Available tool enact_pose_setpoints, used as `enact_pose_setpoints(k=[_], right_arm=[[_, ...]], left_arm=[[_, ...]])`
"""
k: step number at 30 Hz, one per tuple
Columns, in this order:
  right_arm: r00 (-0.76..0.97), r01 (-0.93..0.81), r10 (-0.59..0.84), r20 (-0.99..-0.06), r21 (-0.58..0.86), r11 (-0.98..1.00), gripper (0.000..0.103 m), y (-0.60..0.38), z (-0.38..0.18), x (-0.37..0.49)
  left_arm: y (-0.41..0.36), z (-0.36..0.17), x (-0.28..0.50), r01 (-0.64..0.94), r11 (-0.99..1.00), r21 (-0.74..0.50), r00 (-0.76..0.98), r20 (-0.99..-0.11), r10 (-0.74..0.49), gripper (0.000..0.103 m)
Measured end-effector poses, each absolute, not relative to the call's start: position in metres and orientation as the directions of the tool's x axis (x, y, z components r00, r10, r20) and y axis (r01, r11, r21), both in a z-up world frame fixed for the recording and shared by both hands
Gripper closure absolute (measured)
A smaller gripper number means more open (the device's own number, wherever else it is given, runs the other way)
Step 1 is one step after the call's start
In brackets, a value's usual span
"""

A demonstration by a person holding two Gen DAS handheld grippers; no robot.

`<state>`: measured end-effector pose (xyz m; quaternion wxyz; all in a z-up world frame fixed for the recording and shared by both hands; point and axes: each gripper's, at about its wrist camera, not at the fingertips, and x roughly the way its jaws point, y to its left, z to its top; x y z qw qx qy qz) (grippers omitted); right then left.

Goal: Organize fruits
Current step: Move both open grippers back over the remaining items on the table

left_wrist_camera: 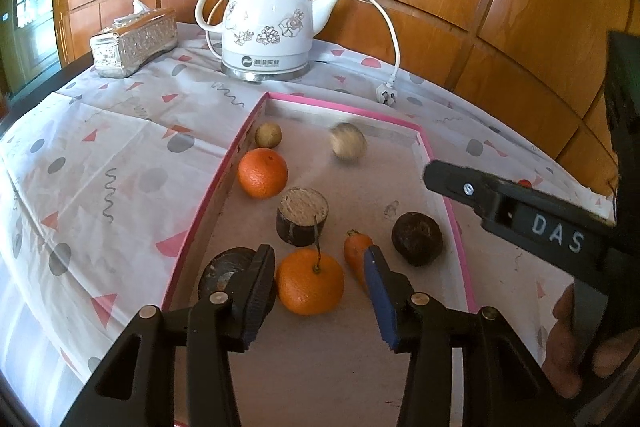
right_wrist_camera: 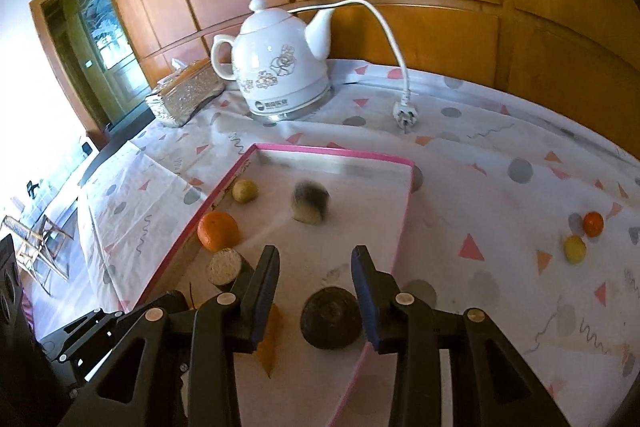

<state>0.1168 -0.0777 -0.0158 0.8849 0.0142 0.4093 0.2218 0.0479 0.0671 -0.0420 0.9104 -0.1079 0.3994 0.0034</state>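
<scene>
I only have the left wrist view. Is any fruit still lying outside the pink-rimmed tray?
Observer: Yes, two. A small round orange fruit and a small round yellow fruit lie on the patterned tablecloth, right of the pink-rimmed tray.
Operator: Is the right gripper holding anything?
Observer: No. The right gripper is open and empty, poised over the dark round fruit in the tray.
</scene>
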Motion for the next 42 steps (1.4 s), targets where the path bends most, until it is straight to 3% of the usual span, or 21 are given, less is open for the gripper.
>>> enact_pose_setpoints(k=[8,12,42], right_arm=[[0.597,-0.293,0.358,-0.718,0.219,0.930,0.065,-0.114,-0.023,0.104],[0.615,-0.251,0.326,-0.718,0.213,0.944,0.065,-0.134,-0.025,0.098],[0.648,0.050,0.039,-0.761,0.094,0.994,0.065,-0.251,-0.047,0.093]], left_arm=[[0.059,-0.040,0.047,-0.079,0.981,-0.177,0.685,-0.725,-0.076,0.055],[0.053,-0.038,0.047,-0.068,0.981,-0.181,0.685,-0.724,-0.086,0.045],[-0.047,-0.021,0.077,0.152,0.982,-0.112,0.679,-0.710,-0.186,0.047]])
